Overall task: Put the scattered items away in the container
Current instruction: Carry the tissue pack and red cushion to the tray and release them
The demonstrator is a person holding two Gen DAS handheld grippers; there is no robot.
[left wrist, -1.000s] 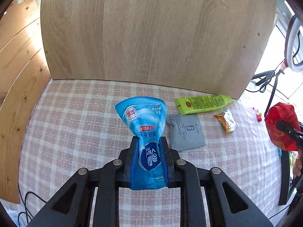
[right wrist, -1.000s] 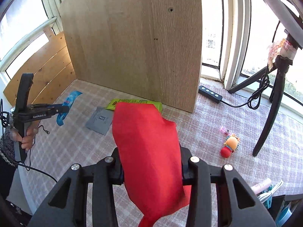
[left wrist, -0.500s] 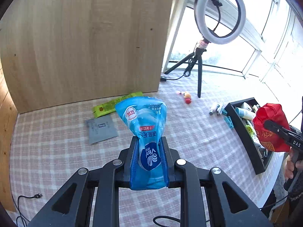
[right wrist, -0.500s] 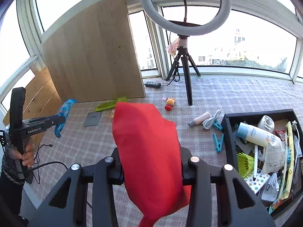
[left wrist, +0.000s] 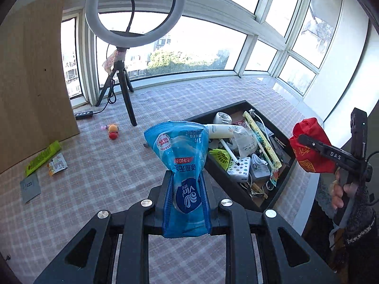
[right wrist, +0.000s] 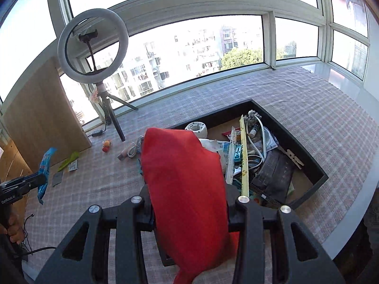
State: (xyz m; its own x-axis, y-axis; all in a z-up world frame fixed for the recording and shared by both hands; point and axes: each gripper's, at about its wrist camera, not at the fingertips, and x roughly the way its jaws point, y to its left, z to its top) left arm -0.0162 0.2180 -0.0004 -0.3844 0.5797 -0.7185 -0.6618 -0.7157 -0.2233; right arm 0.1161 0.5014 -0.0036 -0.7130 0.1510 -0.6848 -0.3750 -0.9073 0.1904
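Fingers of the left gripper are closed on the lower part of a blue wipes pack, which stands up between them. This pack looks light and soft, with smooth film that may slide, so a hold low on its flat body seems right. The right gripper is closed on a red cloth pouch; it looks limp and light and hangs down below the jaws. The left gripper is held above the tablecloth, just left of the black tray and pointing toward it. The right gripper is held over the near left corner of the tray, tilted down. The tray is already crowded. Well left of the tray, a green packet, a small sachet and a grey sachet lie on the cloth.
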